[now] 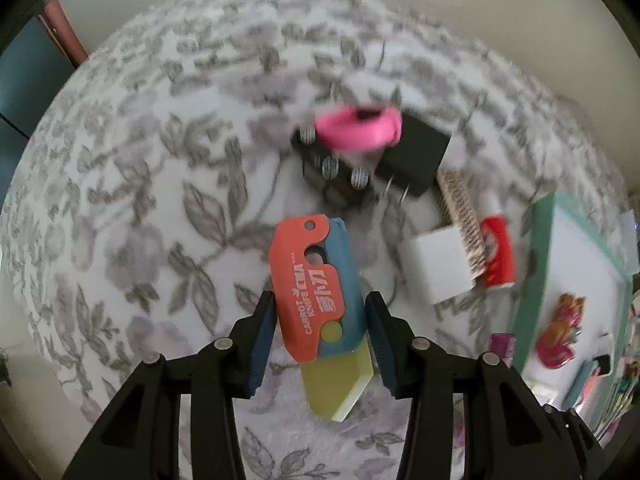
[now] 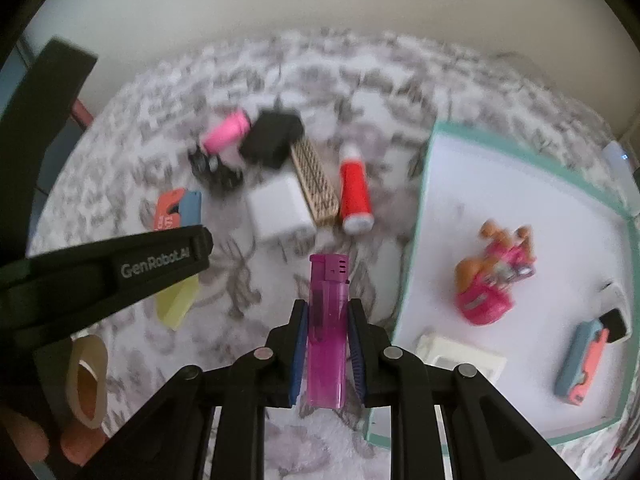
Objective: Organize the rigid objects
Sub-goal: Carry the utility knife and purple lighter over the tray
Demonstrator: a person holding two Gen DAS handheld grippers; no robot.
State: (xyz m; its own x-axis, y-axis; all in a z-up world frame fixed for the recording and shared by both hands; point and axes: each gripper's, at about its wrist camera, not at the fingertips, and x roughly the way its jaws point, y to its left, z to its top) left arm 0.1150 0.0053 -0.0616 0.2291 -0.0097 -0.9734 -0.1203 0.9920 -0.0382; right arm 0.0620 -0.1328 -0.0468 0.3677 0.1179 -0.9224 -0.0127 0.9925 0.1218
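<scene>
Floral cloth (image 1: 140,200): left tongs (image 1: 320,312) grip carrot knife (image 1: 316,292), tray (image 2: 424,216) rightward.

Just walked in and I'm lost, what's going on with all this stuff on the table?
A person is sorting small items with two handheld grippers. The left gripper has its fingers around an orange and blue toy carrot knife; the right gripper has its fingers around a purple lighter. More items sit on the floral cloth: a white charger and a red tube. The teal-rimmed tray already contains a few toys.
</scene>
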